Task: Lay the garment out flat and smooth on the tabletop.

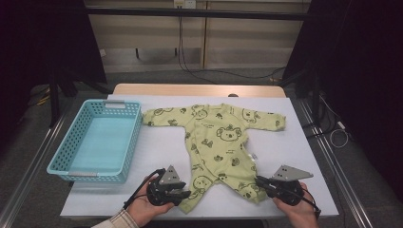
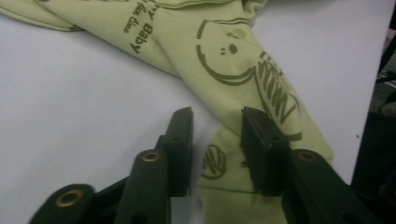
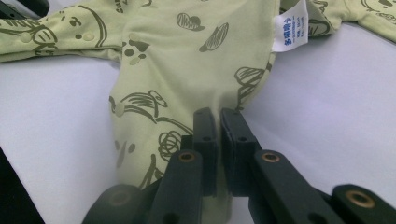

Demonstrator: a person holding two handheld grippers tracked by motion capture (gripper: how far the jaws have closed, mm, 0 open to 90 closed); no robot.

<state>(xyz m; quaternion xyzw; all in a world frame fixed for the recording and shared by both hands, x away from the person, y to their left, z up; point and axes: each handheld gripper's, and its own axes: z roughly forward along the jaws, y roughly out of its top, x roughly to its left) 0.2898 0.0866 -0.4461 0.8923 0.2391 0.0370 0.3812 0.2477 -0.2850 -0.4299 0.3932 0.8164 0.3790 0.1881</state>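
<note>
Romper (image 1: 219,142) legs nearest, neck pointing away

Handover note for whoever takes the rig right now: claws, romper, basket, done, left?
Right claw: shut on the romper, at one leg cuff.
Left claw: jaws astride the other cuff with a gap; not pinched yet.
Romper: spread flat on the table, sleeves out, legs toward the person.
Basket: left of it, nothing inside.
Done: right cuff gripped.
Left: probably close the left claw, then fold or lift the romper, perhaps into the basket.
</note>
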